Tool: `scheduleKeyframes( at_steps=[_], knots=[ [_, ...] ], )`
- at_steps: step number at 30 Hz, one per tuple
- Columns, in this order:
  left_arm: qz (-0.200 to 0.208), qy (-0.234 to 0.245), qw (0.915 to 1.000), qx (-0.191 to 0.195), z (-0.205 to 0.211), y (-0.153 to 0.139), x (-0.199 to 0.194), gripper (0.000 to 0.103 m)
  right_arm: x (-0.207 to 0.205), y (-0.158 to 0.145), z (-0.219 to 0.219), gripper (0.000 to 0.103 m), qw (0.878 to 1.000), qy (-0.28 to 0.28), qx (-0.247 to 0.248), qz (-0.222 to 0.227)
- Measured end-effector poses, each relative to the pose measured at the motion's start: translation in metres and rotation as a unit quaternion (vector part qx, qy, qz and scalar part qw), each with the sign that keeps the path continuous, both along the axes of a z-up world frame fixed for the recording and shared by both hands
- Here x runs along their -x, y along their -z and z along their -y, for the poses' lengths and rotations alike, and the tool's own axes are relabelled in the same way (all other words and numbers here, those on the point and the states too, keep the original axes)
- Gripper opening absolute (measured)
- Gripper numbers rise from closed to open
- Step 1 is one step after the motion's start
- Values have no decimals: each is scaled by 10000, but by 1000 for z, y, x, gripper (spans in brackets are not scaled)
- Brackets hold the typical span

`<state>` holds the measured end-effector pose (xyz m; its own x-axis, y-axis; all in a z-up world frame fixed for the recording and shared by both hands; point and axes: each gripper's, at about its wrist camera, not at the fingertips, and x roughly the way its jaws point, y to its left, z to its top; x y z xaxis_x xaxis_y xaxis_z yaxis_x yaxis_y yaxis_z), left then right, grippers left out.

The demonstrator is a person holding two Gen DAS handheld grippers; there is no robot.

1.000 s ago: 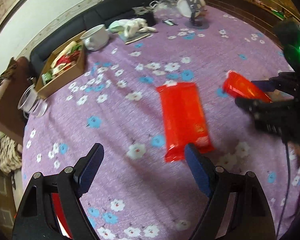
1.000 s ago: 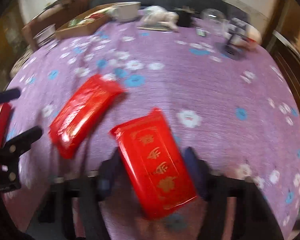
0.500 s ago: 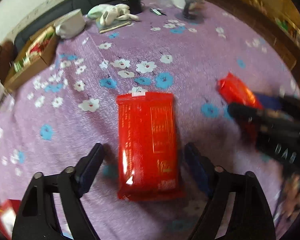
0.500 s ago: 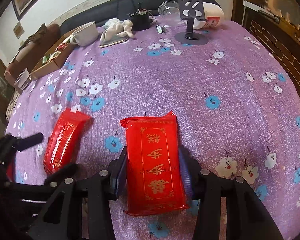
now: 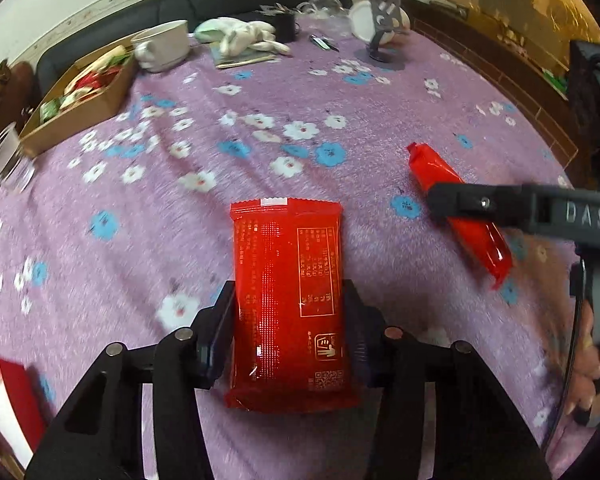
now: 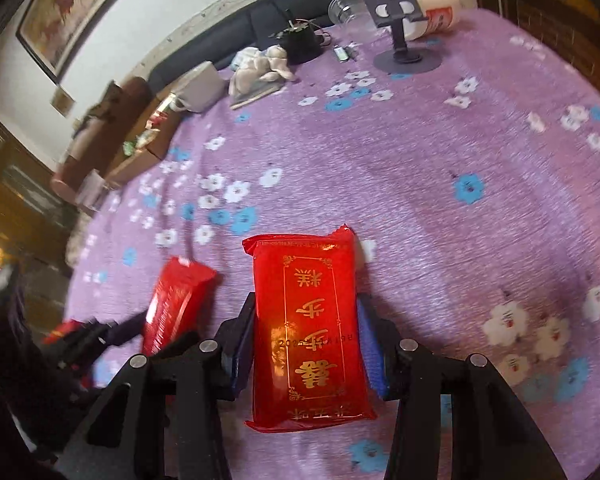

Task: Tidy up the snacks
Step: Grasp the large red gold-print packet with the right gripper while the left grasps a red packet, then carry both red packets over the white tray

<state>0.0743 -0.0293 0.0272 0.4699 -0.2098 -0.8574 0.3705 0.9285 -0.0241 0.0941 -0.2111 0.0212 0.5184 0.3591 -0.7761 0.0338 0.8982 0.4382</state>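
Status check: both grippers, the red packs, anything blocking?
Left gripper shut on plain-backed red pack. Right gripper shut on gold-lettered red pack. Nothing between them and snack box.

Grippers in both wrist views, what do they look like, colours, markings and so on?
Both the left gripper and the right gripper are black angular frames with silver bolts and dark blue fingers. The right one's side reads "DAS", with a thin black cable hanging below.

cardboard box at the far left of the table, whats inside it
The cardboard box holds a loose jumble of packets in red, green and white. They are too small and blurred to identify, and whatever lies beneath the top layer is covered.
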Motion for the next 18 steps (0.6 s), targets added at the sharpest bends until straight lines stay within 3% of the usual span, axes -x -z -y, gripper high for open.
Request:
scheduleKeyframes(
  at_steps=[9, 18],
  knots=[
    [361, -274, 9985, 311, -32, -25, 40, 47, 2, -8, -19, 47, 9972, -426, -594, 130],
    [995, -657, 9923, 349, -79, -60, 99, 48, 16, -23, -73, 47, 9938, -1000, -141, 474]
  ],
)
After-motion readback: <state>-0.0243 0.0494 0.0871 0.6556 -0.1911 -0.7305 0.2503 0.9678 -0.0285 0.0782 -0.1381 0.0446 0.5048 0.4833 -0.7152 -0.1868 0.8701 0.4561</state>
